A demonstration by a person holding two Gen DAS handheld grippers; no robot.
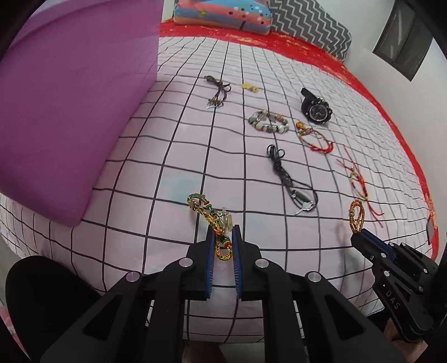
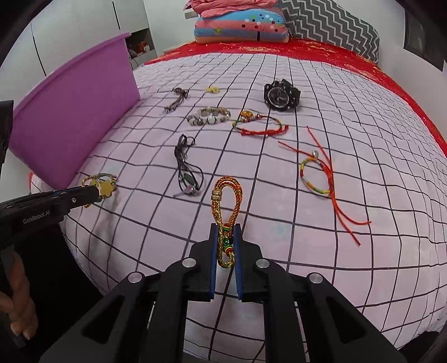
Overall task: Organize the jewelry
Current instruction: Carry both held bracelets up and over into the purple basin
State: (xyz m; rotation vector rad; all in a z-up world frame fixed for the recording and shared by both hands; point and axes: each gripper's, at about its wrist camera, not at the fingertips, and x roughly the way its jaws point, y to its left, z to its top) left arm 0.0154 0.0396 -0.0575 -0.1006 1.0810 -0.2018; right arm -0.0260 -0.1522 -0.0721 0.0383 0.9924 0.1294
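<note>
My left gripper [image 1: 223, 227] is shut on a green-and-gold braided bracelet with a gold charm [image 1: 208, 212], held just above the checked bedspread; it also shows in the right wrist view [image 2: 102, 185]. My right gripper [image 2: 225, 225] is shut on a gold braided bracelet [image 2: 227, 195], whose loop sticks out ahead of the fingers; this bracelet also shows in the left wrist view [image 1: 356, 215]. A purple bin [image 1: 69, 111] stands at the left, and also appears in the right wrist view [image 2: 75, 117].
On the bedspread [image 2: 363, 125] lie a black watch [image 2: 280, 95], a beaded bracelet [image 2: 209, 116], a red cord bracelet [image 2: 259, 125], a red-yellow-green cord bracelet [image 2: 318, 176], a black cord pendant [image 2: 185, 167], a brown cord piece [image 2: 176, 99] and a small yellow item [image 2: 212, 89]. Pillows [image 2: 243, 25] lie at the far end.
</note>
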